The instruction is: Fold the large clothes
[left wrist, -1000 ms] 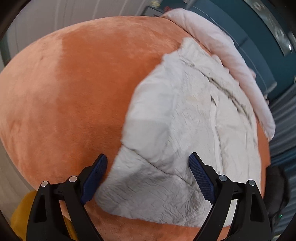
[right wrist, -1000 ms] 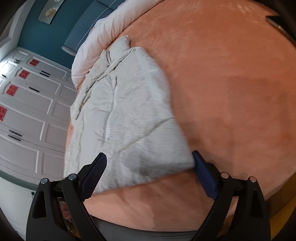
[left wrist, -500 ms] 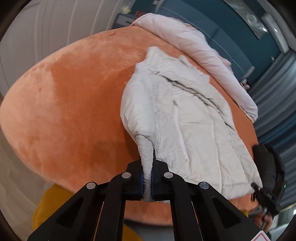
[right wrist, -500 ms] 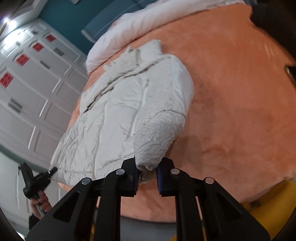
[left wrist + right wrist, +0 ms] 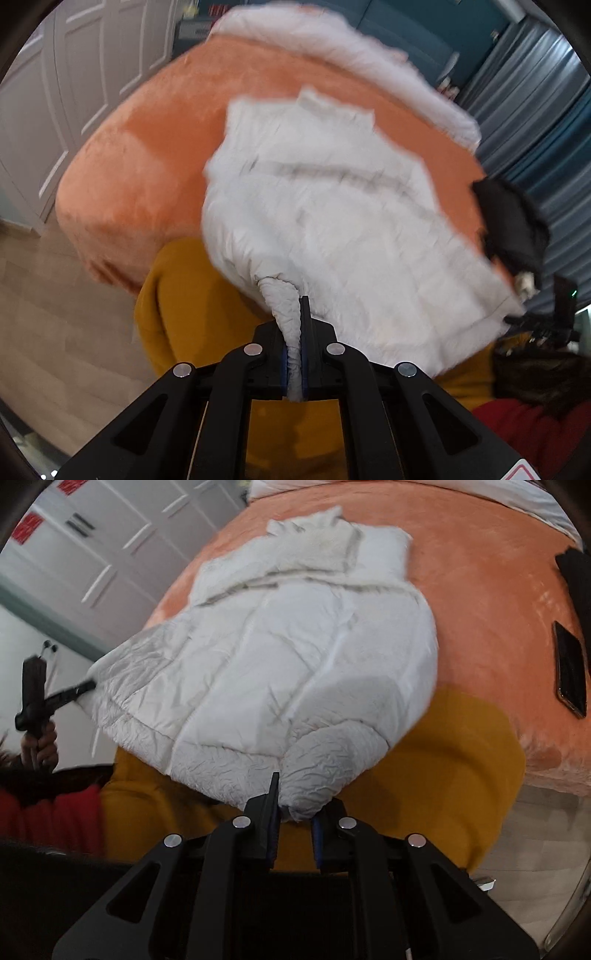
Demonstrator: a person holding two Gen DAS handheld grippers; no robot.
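Observation:
A white puffy jacket (image 5: 332,206) lies collar-away on an orange plush bed (image 5: 147,147), with its lower hem raised off the bed's near edge. My left gripper (image 5: 293,354) is shut on a bunched corner of that hem. In the right wrist view the same jacket (image 5: 295,646) hangs from my right gripper (image 5: 293,823), which is shut on the other hem corner, a thick crinkled fold. The left gripper (image 5: 40,698) also shows at the left of that view, held in a hand, and pulls the hem taut.
A dark phone (image 5: 570,668) lies on the orange bed (image 5: 480,590) to the right of the jacket. A black item (image 5: 513,225) sits near it. A pale duvet (image 5: 332,48) lines the far edge. The person's yellow garment (image 5: 192,295) is below, and white cupboard doors (image 5: 110,535) stand to the left.
Both grippers went from open over the hem to shut on its two corners. They then rose and drew back from the bed, lifting the jacket's lower edge.

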